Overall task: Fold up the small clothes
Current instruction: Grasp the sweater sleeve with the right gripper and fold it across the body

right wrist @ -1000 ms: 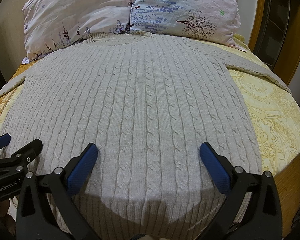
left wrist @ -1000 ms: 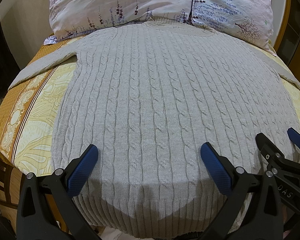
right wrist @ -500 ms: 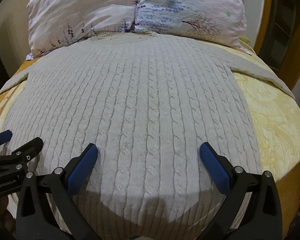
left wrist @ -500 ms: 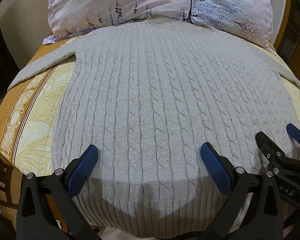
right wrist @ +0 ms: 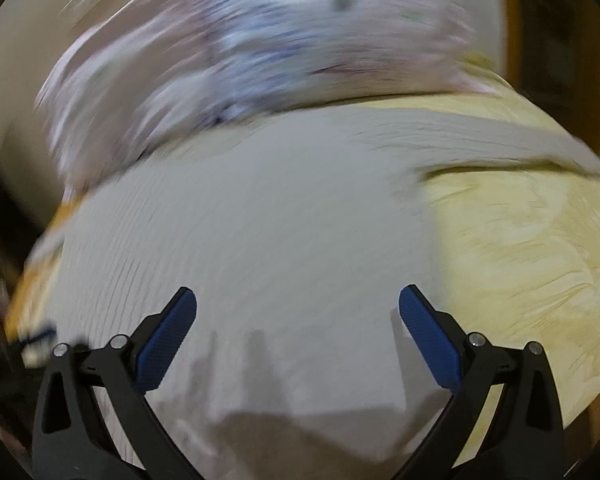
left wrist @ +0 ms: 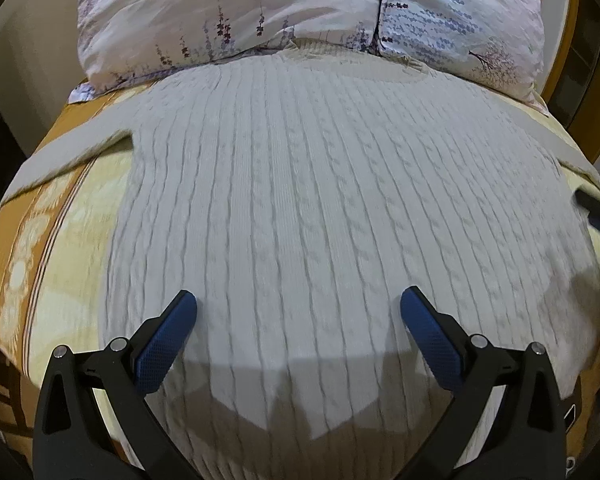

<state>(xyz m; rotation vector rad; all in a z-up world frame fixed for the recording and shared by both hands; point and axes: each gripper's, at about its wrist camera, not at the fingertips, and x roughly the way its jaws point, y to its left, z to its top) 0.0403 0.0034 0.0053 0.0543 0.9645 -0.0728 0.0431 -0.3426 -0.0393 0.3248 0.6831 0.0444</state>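
A cream cable-knit sweater (left wrist: 331,208) lies flat, face up, on the bed, its collar against the pillows and both sleeves spread out sideways. My left gripper (left wrist: 298,312) is open and empty, hovering over the sweater's lower middle. My right gripper (right wrist: 298,308) is open and empty over the sweater (right wrist: 260,232) near its right side; that view is badly blurred. The right sleeve (right wrist: 499,140) runs out over the yellow cover. A dark part of the right gripper shows at the left wrist view's right edge (left wrist: 591,200).
Two floral pillows (left wrist: 300,12) lie at the head of the bed. The yellow and orange patterned bedcover (left wrist: 52,240) shows on both sides of the sweater (right wrist: 531,248). A wooden frame (left wrist: 595,60) stands at the right, with the bed's edges close on both sides.
Both grippers have moved forward over the sweater. The right gripper swung fast toward the right, blurring its view, and now sits farther up the sweater's right edge in the left view.
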